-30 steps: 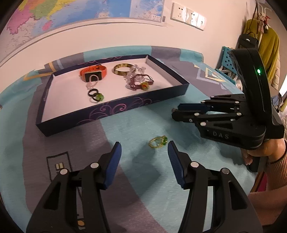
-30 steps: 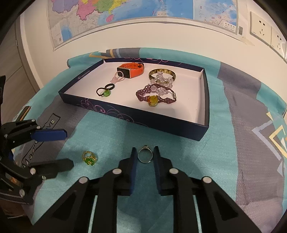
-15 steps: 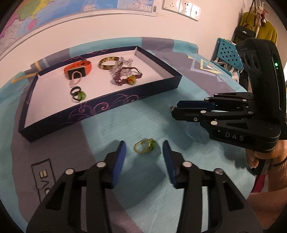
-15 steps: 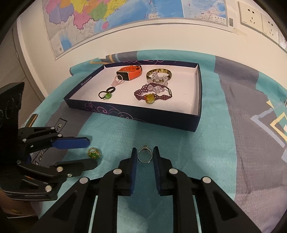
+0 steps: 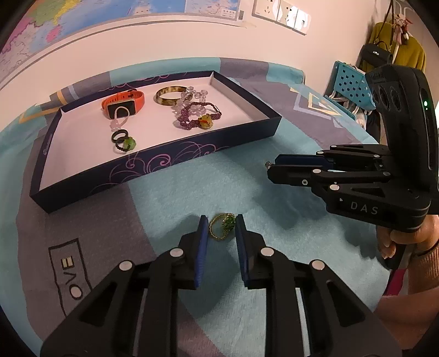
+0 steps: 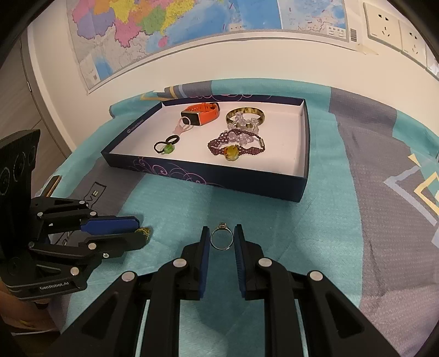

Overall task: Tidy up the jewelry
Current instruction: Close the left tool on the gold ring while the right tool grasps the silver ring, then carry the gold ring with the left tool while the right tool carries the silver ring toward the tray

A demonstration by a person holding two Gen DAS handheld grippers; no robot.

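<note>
We have both tongs loaded: the left tongs (image 5: 218,229) have just been closing and now pinch the gold ring with the green stone (image 5: 222,226) on the blanket (image 5: 247,189), while the right tongs (image 6: 222,237) grip the silver ring (image 6: 222,239). Both rings are thin; either could twist out on the way to the tray (image 6: 301,181).

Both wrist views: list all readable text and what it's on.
"DAS": side of the right gripper body, left wrist view.
"GenRobot.AI": side of the left gripper body, right wrist view.
"OVE": partly visible lettering on the blanket; the rest is cut off.
White logo on the jewelry box wall: too small to read.
Wall map labels and barcode sticker: too small to read.
</note>
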